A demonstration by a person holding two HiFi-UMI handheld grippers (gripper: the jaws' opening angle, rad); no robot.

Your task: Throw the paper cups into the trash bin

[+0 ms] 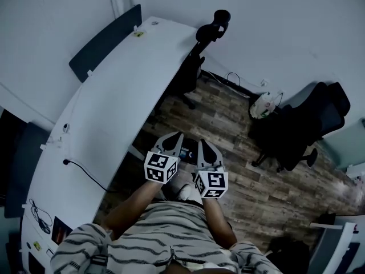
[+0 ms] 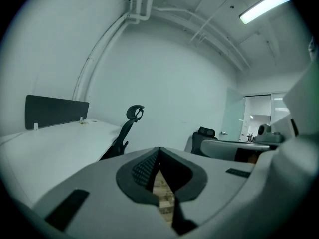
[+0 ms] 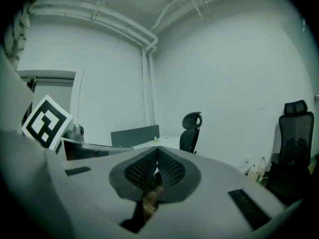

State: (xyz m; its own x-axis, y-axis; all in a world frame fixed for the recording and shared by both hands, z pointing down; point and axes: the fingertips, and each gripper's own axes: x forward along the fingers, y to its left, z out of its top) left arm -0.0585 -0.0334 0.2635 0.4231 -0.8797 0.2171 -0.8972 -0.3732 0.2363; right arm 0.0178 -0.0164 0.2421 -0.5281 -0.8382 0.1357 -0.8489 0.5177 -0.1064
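No paper cup and no trash bin shows in any view. In the head view my left gripper (image 1: pixel 173 137) and right gripper (image 1: pixel 206 144) are held side by side in front of the person's chest, above the wooden floor (image 1: pixel 239 153). They point away from the body. The left gripper (image 2: pixel 158 151) has its jaws shut tip to tip, with nothing between them. The right gripper (image 3: pixel 157 150) is likewise shut and holds nothing. Only floor shows through the small gap behind each pair of pads.
A long white desk (image 1: pixel 108 113) with a dark partition (image 1: pixel 105 41) runs along the left. One black office chair (image 1: pixel 199 50) stands at its far end, another (image 1: pixel 302 124) at the right by the wall. A plastic bag (image 1: pixel 262 105) lies near the wall.
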